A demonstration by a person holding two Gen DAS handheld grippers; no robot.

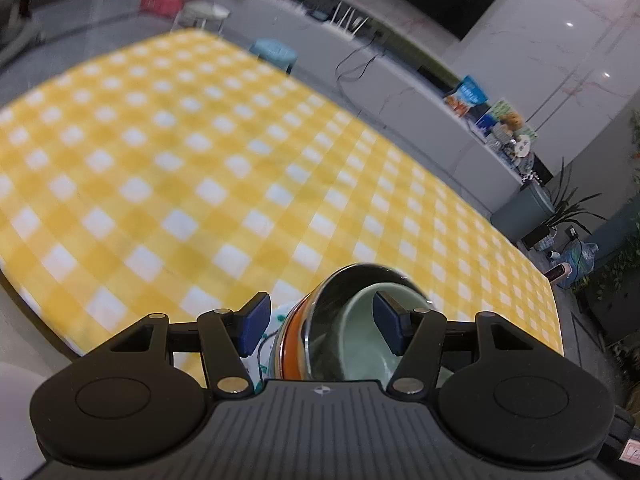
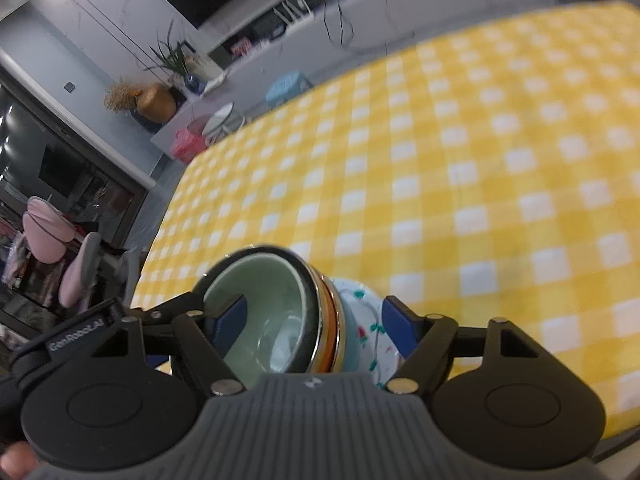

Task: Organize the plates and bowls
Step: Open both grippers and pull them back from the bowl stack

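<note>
A stack of dishes sits between both grippers: a pale green bowl (image 1: pixel 360 344) nested in a steel bowl with an orange band (image 1: pixel 296 344), over a light blue bowl and a white patterned plate (image 1: pixel 280 312). My left gripper (image 1: pixel 320 322) straddles the stack, one pad outside it and one inside the green bowl. In the right wrist view the green bowl (image 2: pixel 268 312), the orange-banded bowl (image 2: pixel 330 332) and the plate (image 2: pixel 372 320) lie between the fingers of my right gripper (image 2: pixel 312 326), one pad inside the bowl, one beyond the plate. Both look closed on the stack, tilted above the table.
The table with a yellow and white checked cloth (image 1: pixel 200 152) fills both views. Its far edge (image 1: pixel 360 92) borders a grey floor with a blue stool (image 1: pixel 274 50) and a long white cabinet (image 1: pixel 440 120). A pink chair (image 2: pixel 52 232) stands off the table's left end.
</note>
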